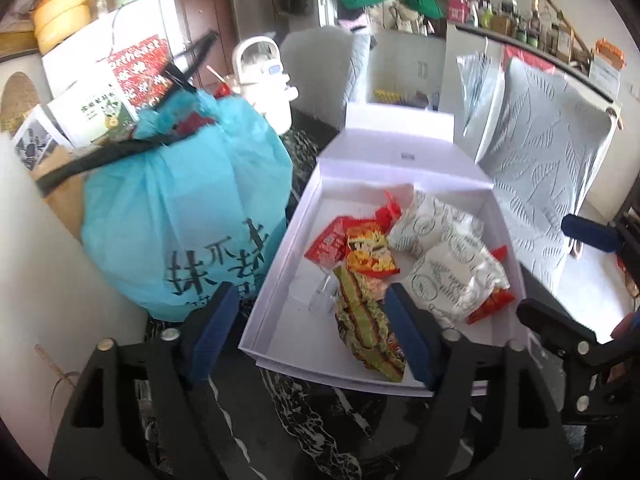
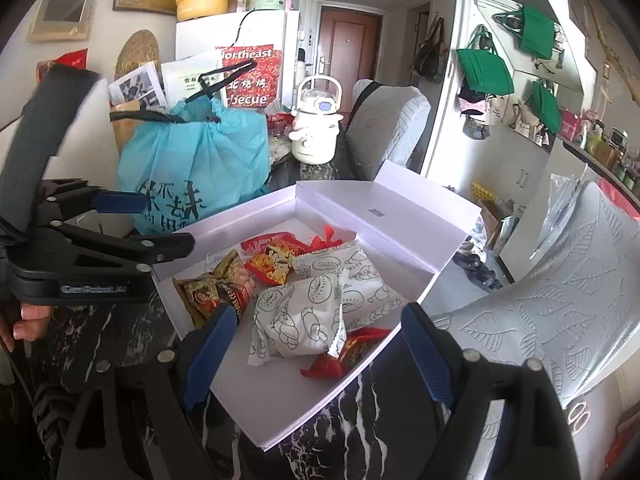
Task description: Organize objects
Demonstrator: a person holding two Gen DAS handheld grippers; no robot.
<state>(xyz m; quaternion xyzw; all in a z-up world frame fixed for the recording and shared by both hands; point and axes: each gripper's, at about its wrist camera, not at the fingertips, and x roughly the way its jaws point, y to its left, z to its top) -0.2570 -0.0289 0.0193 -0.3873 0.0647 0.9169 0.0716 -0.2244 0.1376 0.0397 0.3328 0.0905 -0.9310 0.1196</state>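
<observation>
White cardboard makes up the shallow open box (image 1: 280,280) that sits on the dark white-veined marble tabletop (image 2: 352,420), its hinged lid (image 2: 400,212) folded back on the far side, presumably so that snacks can be dropped in from the near side without obstruction. Far left of the box stands a turquoise drawstring bag with black characters (image 1: 180,208), just beside the box wall; count: 1. Behind it, a cream-white handled kettle-style flask (image 2: 316,128); count: 1. Left gripper (image 1: 308,332), black frame with blue pads: jaws wide apart, nothing between the pads; it hangs over the near left corner of the box, likely just clear of a packet set down. Box contents, left to right: green-and-brown crinkled snack packet (image 1: 368,332), count 1, lying along the near left; small clear plastic wrapper (image 1: 322,298) beside it, count 1; red and yellow-red printed packets (image 1: 360,248) toward the middle and far side, roughly 3, overlap prevents a firm figure; white pillow packs printed with line drawings (image 2: 304,320), count 2, stacked slightly toward the right; small red packet (image 2: 344,356) at the near right edge, part-hidden beneath. Right gripper (image 2: 316,344): jaws wide, empty, poised above the near white pack. Right of the table, grey leaf-embossed chair cover (image 2: 560,312); count: 1.
</observation>
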